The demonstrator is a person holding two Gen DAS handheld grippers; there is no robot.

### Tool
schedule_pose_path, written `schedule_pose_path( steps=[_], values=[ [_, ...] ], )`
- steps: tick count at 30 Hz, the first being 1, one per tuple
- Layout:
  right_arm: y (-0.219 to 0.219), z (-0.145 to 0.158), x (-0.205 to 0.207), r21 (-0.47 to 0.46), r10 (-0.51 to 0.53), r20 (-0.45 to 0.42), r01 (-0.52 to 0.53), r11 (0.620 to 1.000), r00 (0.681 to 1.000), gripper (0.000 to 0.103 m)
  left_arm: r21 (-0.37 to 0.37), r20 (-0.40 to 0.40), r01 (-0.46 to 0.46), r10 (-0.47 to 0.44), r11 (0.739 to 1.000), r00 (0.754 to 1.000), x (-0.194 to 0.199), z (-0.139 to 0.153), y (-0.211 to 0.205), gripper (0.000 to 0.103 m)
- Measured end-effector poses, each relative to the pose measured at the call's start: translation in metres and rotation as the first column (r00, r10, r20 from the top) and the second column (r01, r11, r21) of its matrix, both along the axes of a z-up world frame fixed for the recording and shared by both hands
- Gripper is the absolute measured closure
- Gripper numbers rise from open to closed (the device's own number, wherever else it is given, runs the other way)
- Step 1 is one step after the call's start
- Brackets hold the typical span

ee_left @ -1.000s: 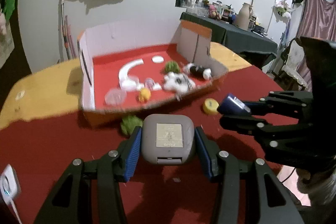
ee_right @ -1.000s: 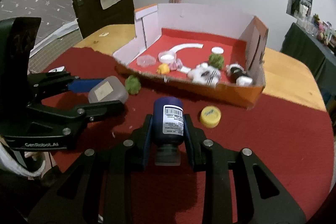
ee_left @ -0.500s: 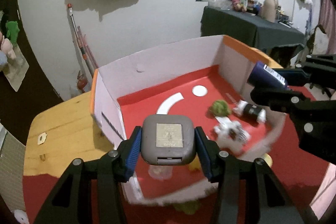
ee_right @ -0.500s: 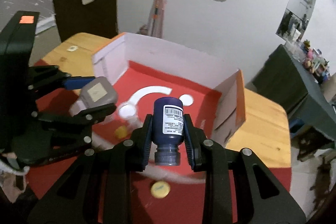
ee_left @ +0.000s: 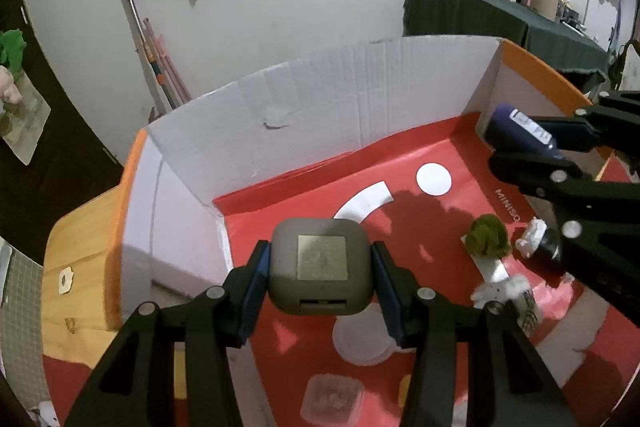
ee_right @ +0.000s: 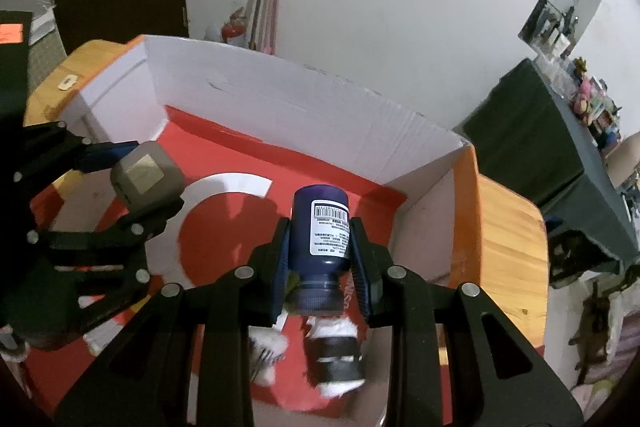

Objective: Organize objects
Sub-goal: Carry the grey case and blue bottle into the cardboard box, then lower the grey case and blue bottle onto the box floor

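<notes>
Left wrist view: left gripper (ee_left: 319,267) clamped on grey rounded case (ee_left: 319,265), held above red floor of cardboard box (ee_left: 360,95), near its left wall. Right wrist view: right gripper (ee_right: 320,251) pinching dark blue bottle (ee_right: 320,247), cap toward camera, above box's right part. Below on red floor: green clump (ee_left: 489,237), clear round lid (ee_left: 362,343), white fluffy toy (ee_right: 266,347).

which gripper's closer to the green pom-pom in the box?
Right. The right gripper, shut on the bottle, hangs almost over the pom-pom; the left gripper, shut on the gray case, is farther left.
</notes>
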State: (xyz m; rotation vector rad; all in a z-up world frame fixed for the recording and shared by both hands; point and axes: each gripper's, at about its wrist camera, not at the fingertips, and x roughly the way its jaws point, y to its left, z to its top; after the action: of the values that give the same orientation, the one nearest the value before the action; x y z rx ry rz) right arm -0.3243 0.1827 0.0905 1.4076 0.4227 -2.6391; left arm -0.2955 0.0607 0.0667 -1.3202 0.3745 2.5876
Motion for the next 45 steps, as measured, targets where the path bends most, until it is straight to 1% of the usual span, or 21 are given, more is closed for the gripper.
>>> schedule_pose_path(
  steps=[4, 11, 14, 17, 24, 28, 33, 45],
  values=[
    [0.002, -0.01, -0.009, 0.013, -0.008, 0.02, 0.008, 1.0, 1.0, 0.077, -0.019, 0.006, -0.006, 0.006, 1.0, 1.0, -0.008, -0.006, 0.004, 0.051],
    [0.006, -0.025, -0.022, 0.028, -0.024, 0.061, 0.022, 0.999, 0.998, 0.077, -0.021, 0.039, -0.023, 0.024, 1.0, 0.999, -0.019, -0.016, 0.008, 0.051],
    [0.005, -0.034, -0.027, 0.054, -0.026, 0.082, 0.022, 0.998, 0.996, 0.077, -0.027, 0.054, -0.027, 0.029, 0.999, 0.998, -0.02, -0.021, 0.011, 0.051],
    [0.007, -0.041, -0.032, 0.061, -0.036, 0.108, 0.029, 0.998, 0.994, 0.077, -0.031, 0.073, -0.034, 0.037, 0.999, 0.997, -0.024, -0.025, 0.012, 0.051],
    [0.009, -0.056, -0.039, 0.09, -0.036, 0.152, 0.023, 0.996, 0.988, 0.077, -0.004, 0.119, -0.044, 0.044, 0.999, 0.992, -0.028, -0.034, 0.01, 0.051],
    [0.008, -0.065, -0.039, 0.104, -0.033, 0.166, 0.016, 0.994, 0.986, 0.077, 0.014, 0.134, -0.045, 0.043, 0.999, 0.99, -0.027, -0.033, 0.007, 0.051],
    [0.011, -0.065, -0.038, 0.086, -0.032, 0.173, 0.018, 0.996, 0.984, 0.076, 0.045, 0.159, -0.054, 0.047, 0.998, 0.986, -0.028, -0.033, 0.002, 0.051],
    [0.01, -0.067, -0.032, 0.093, -0.027, 0.168, 0.012, 0.996, 0.985, 0.076, 0.035, 0.149, -0.052, 0.047, 0.998, 0.988, -0.018, -0.03, 0.007, 0.05]
  ],
)
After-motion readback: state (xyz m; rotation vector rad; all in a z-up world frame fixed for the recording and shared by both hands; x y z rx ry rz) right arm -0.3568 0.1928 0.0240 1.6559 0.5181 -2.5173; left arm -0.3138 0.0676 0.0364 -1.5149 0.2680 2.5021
